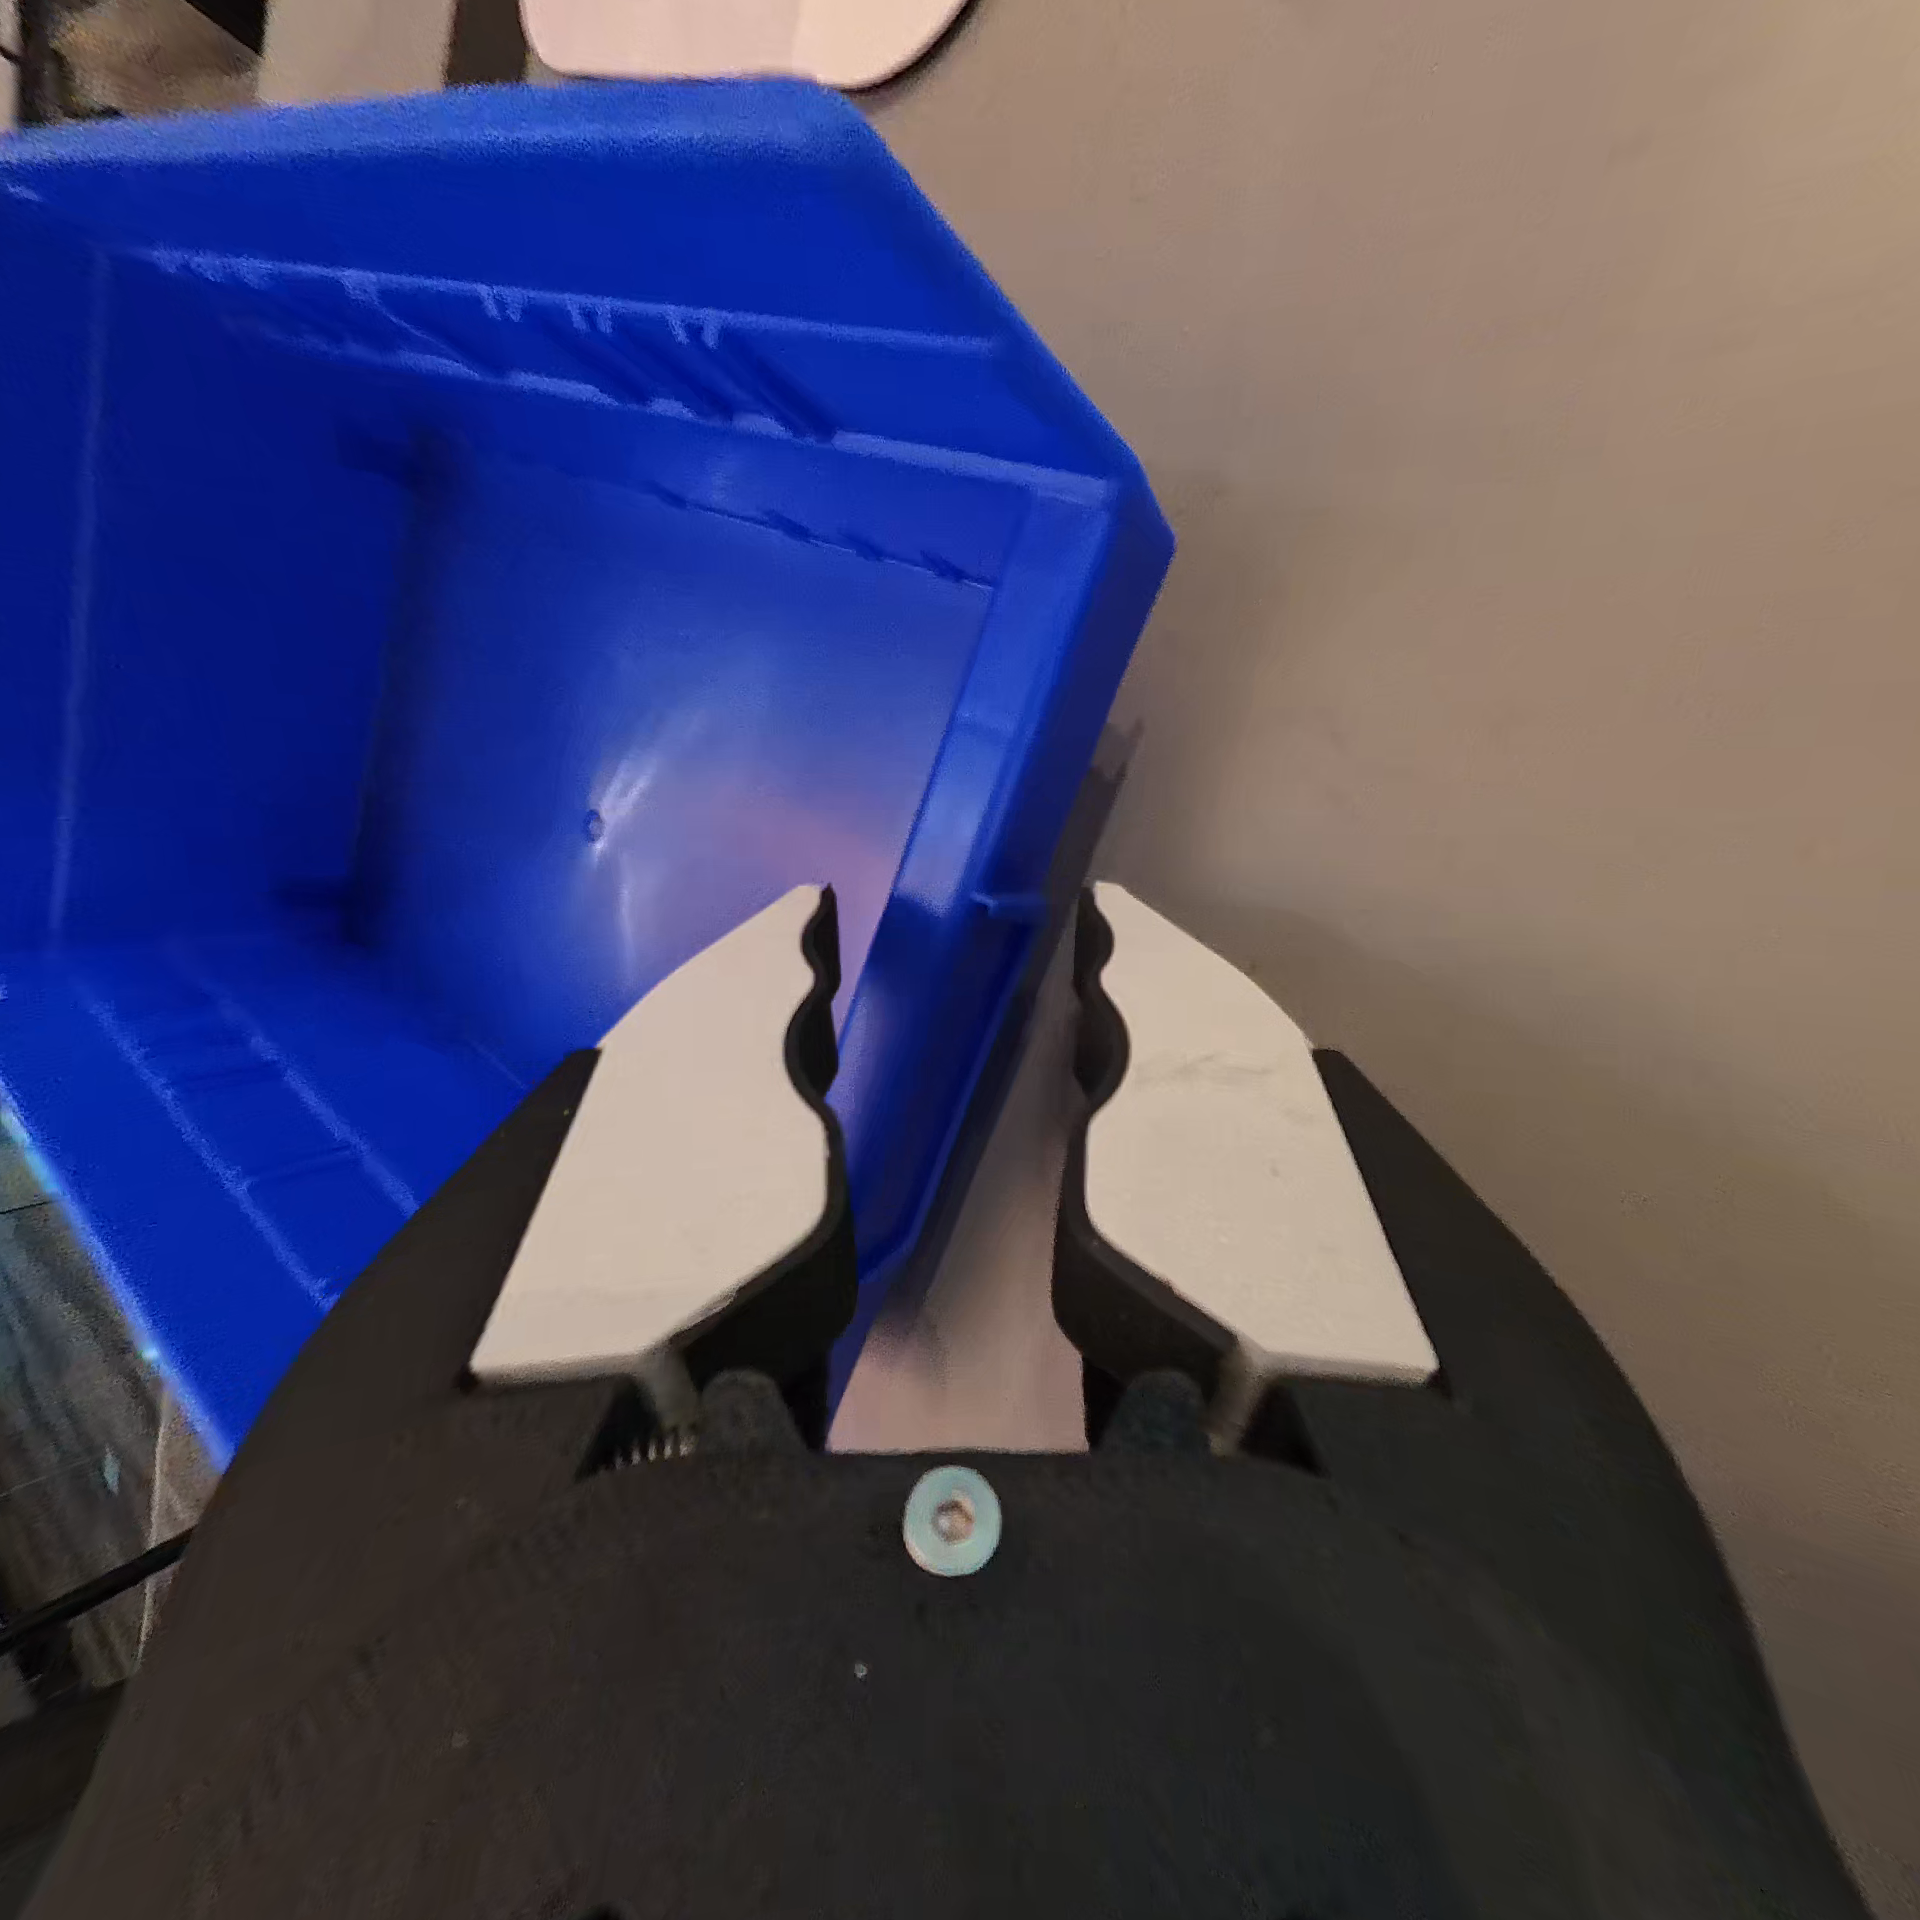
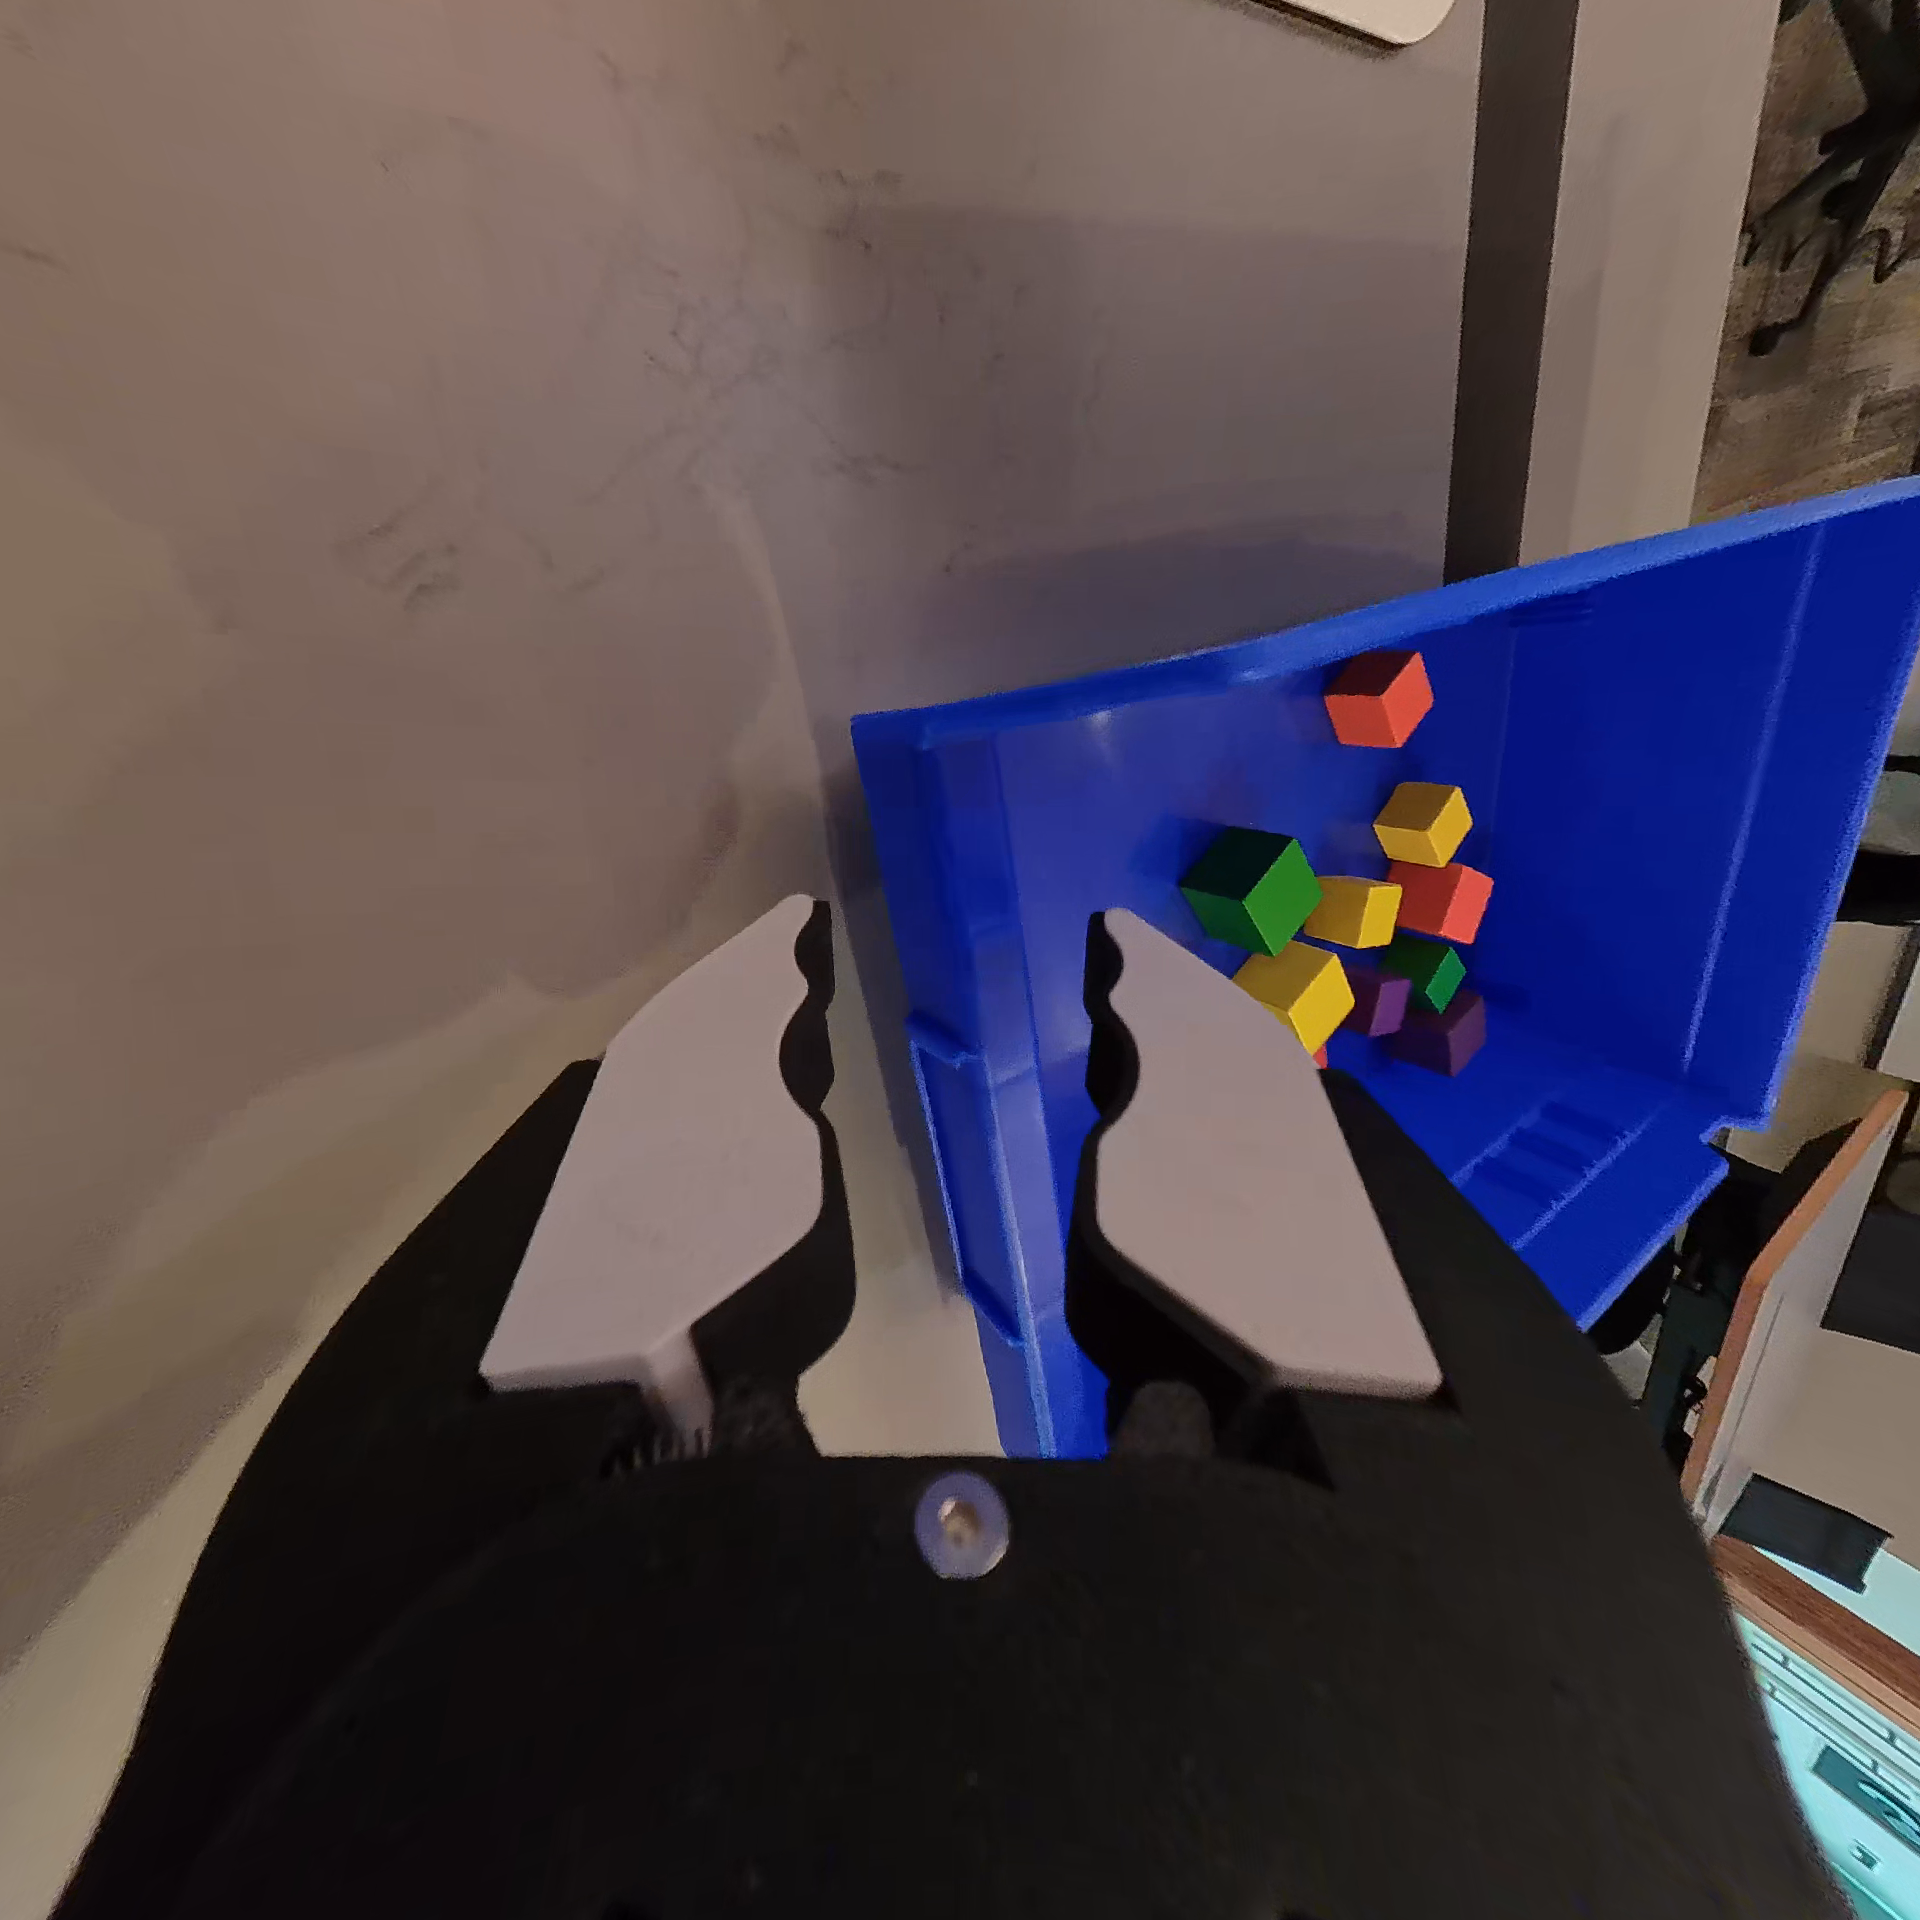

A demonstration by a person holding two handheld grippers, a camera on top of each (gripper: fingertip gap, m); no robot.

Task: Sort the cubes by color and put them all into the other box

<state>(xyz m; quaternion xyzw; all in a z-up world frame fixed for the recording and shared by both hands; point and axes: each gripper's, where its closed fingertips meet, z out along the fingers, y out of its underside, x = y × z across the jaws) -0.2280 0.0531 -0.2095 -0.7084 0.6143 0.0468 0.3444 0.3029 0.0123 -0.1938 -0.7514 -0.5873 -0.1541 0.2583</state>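
Observation:
In the left wrist view, my left gripper [image 1: 956, 904] straddles the right wall of a blue plastic box [image 1: 468, 675] and is closed on it. No cubes show inside this box, which is blurred. In the right wrist view, my right gripper [image 2: 956, 925] is closed on the left wall of a second blue box [image 2: 1662, 831], which is tilted. Several cubes lie loose and tumbled inside it: a red cube [image 2: 1380, 698], a yellow cube [image 2: 1423, 823], a green cube [image 2: 1252, 888] and a purple cube [image 2: 1442, 1034] among them.
Both boxes are over a grey tabletop [image 2: 416, 520]. A white rounded object [image 1: 748, 31] lies at its far edge. A dark upright post [image 2: 1507, 260] stands behind the cube box. Wooden furniture [image 2: 1818, 1299] stands to the right, and floor shows at lower left [image 1: 62, 1351]. There is about 55 cm between the tips of the two grippers. The right tips stand about 9 cm off the green cube [image 2: 1252, 888].

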